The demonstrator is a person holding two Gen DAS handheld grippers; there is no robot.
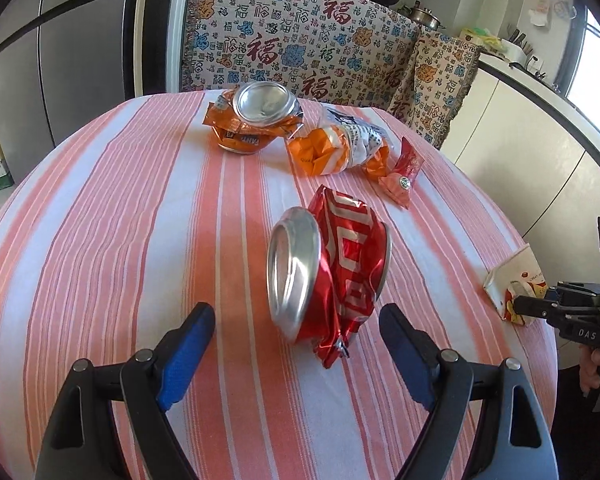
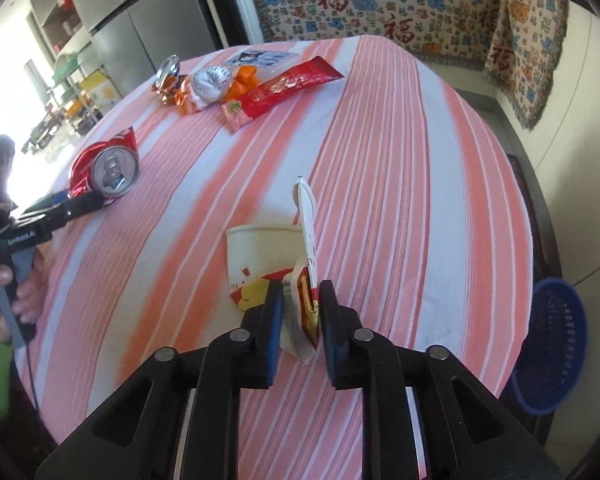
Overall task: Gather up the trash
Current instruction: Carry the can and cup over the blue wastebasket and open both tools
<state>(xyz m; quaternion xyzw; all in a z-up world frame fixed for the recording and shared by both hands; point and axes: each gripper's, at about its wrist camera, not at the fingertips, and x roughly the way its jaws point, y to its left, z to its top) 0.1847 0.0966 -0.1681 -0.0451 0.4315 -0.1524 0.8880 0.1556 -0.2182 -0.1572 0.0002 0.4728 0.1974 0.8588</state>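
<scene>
A crushed red can (image 1: 332,276) lies on the striped tablecloth (image 1: 140,208), just ahead of my left gripper (image 1: 296,312), which is open and empty with a finger on each side of the can's near end. The can also shows in the right wrist view (image 2: 108,168). My right gripper (image 2: 300,300) is shut on a crumpled paper cup (image 2: 268,264) near the table's right edge; the cup also shows in the left wrist view (image 1: 512,284). A crushed orange can (image 1: 252,120), an orange-and-white wrapper (image 1: 340,148) and a red sachet (image 1: 404,176) lie farther back.
A blue plastic basket (image 2: 552,344) stands on the floor to the right of the table. A patterned blanket (image 1: 300,40) hangs behind the table. A grey fridge (image 1: 60,40) stands at the left, a white counter (image 1: 520,120) at the right.
</scene>
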